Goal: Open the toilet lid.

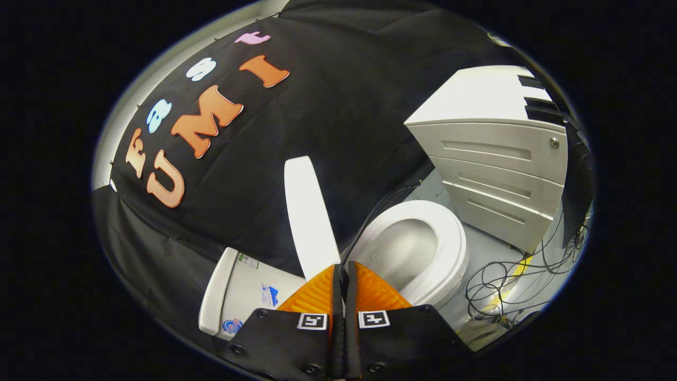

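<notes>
Black cloth hangs as the booth's wall (328,121) behind everything I see from the gripper's camera. Against it stands the toilet lid (309,217), raised edge-on, its lower end meeting the tips of my gripper (344,270). My two orange fingers (317,293) sit pressed together with only a thin dark seam between them, and I cannot tell whether the lid's edge is pinched in that seam or merely rests just ahead of it. On one side of the lid lies the toilet seat (455,248), down over the bowl (410,248); the bowl's white inside looks bare, though I cannot make out its bottom. On the other side of the lid is the white tank (243,293), carrying small stickers. Beyond the bowl stands a grey drawer cabinet (497,174) with three drawer fronts, all shut. Loose black cables (508,280) tangle on the floor (486,254) between the cabinet and the seat.
</notes>
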{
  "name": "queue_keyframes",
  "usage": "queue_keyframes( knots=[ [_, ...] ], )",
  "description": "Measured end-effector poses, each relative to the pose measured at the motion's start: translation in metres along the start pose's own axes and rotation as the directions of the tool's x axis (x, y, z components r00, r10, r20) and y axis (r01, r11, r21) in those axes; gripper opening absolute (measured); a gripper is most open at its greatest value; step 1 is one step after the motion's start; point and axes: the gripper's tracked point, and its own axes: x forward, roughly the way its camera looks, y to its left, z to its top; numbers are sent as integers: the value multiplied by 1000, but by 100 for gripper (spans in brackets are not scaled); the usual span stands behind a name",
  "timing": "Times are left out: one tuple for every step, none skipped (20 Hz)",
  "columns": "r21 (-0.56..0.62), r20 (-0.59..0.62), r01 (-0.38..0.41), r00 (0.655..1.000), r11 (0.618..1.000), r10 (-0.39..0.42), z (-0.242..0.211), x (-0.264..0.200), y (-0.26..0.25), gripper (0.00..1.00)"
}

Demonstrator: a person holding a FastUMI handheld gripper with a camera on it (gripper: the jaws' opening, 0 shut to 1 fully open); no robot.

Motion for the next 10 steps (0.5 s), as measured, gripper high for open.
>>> queue_keyframes(
  knots=[
    [-19, 3, -2, 1000, 1000, 2, -1, -3, 6, 8],
    [-39, 4, -6, 1000, 999, 6, -2, -5, 14, 8],
    [-49, 6, -10, 1000, 999, 10, -3, -7, 20, 8],
    [-58, 7, -16, 1000, 998, 16, -5, -9, 29, 8],
    [-66, 9, -20, 1000, 998, 21, -6, -11, 35, 8],
    [-75, 10, -24, 1000, 997, 25, -9, -12, 40, 8],
    [-88, 9, -28, 1000, 996, 29, -11, -13, 46, 8],
    [-102, 7, -31, 999, 994, 32, -13, -15, 52, 8],
    [-115, 6, -34, 999, 993, 35, -15, -16, 59, 8],
    [-133, 6, -38, 999, 990, 39, -17, -18, 67, 8]
  ],
)
